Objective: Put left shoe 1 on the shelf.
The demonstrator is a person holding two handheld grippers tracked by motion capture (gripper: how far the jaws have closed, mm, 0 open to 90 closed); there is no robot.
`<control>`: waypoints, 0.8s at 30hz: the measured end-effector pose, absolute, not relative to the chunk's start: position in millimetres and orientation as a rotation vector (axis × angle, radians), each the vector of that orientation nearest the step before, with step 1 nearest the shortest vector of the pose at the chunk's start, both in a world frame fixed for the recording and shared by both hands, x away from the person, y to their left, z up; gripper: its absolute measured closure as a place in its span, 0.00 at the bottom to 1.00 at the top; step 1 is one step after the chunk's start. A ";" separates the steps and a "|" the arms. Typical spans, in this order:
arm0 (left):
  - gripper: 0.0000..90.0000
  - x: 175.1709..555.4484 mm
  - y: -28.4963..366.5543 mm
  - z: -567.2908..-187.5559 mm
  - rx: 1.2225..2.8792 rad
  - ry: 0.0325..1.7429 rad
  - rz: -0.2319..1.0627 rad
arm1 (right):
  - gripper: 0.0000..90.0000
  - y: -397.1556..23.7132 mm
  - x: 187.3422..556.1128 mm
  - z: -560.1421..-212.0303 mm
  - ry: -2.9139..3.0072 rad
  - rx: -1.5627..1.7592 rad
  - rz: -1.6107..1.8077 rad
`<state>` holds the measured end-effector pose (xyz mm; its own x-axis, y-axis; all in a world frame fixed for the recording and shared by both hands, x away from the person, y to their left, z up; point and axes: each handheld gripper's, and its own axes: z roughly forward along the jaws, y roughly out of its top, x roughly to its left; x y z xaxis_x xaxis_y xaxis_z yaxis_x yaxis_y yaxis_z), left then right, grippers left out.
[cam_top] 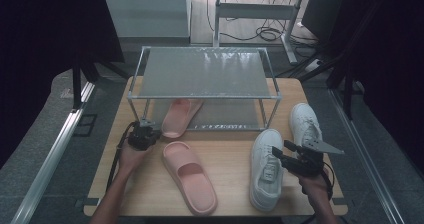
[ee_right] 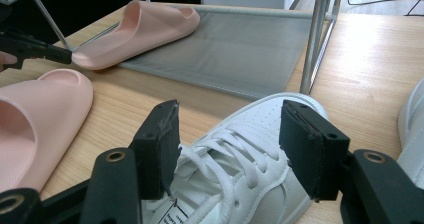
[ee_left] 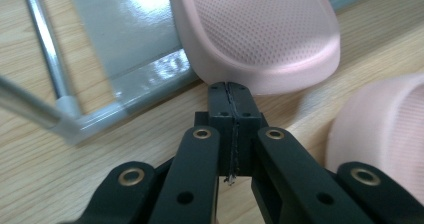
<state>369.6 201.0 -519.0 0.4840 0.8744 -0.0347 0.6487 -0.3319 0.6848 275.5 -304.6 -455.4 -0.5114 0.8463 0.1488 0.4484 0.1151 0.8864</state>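
At the near edge of the rack's lower shelf, the far slipper point(ee_left: 260, 34) lies with its heel poking off the shelf onto the table. It is soft pink foam, rounded at the heel, its footbed stippled with fine dots. The left gripper point(ee_left: 231, 91) has its matte black jaws pressed together with nothing between them, their blunt tips right at the slipper's heel rim; whether they touch it I cannot tell. In the high view this gripper point(cam_top: 143, 134) sits at the rack's near left corner.

Just near and right of it lies the second slipper point(cam_top: 190, 176), the same smooth pink foam with a broad arched strap, resting flat on the table with its toe towards the near edge.

Right of that lies a white sneaker point(ee_right: 240, 154), smooth leather with a perforated toe and flat white laces. The right gripper point(ee_right: 227, 149) stands with its jaws apart, one square black pad to each side of the laced upper, not pressing on it. A second white sneaker point(cam_top: 305, 124) lies further right and slightly farther off.

The rack point(cam_top: 205, 74) is thin silver tubing with grey plastic corner joints and two grey mesh-like shelves. The table point(cam_top: 230, 149) is pale wood with a straight grain.
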 end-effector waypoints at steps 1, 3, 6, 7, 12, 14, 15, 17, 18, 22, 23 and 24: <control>1.00 369.8 199.5 -518.9 2.098 1.238 0.448 | 0.46 -304.6 275.5 -455.4 2.005 1.257 1.366; 1.00 370.1 195.1 -518.5 2.110 1.229 0.445 | 0.46 -304.2 275.5 -455.3 2.006 1.255 1.366; 1.00 372.2 188.6 -517.0 2.139 1.207 0.438 | 0.46 -304.1 275.6 -455.5 2.006 1.256 1.365; 1.00 373.6 185.6 -516.8 2.143 1.198 0.435 | 0.46 -304.1 275.6 -455.6 2.006 1.256 1.364; 1.00 376.6 177.3 -516.8 2.152 1.185 0.425 | 0.46 -304.9 275.1 -455.1 2.006 1.255 1.365; 1.00 376.5 176.4 -516.7 2.149 1.190 0.423 | 0.46 -305.1 275.1 -455.1 2.003 1.256 1.367; 1.00 376.4 176.6 -516.7 2.149 1.189 0.423 | 0.46 -305.3 275.3 -455.2 2.002 1.257 1.366; 1.00 376.3 176.8 -516.5 2.150 1.187 0.422 | 0.46 -305.4 275.4 -455.4 2.002 1.258 1.366; 1.00 376.5 177.1 -516.4 2.153 1.182 0.422 | 0.46 -305.3 275.5 -455.5 2.003 1.258 1.365; 1.00 376.5 175.7 -516.5 2.155 1.172 0.416 | 0.46 -303.9 275.5 -455.8 2.007 1.256 1.364; 1.00 376.7 175.8 -516.3 2.161 1.166 0.417 | 0.46 -303.9 275.5 -455.8 2.007 1.256 1.364; 1.00 377.3 175.9 -516.2 2.164 1.158 0.414 | 0.46 -303.6 275.5 -456.1 2.007 1.255 1.363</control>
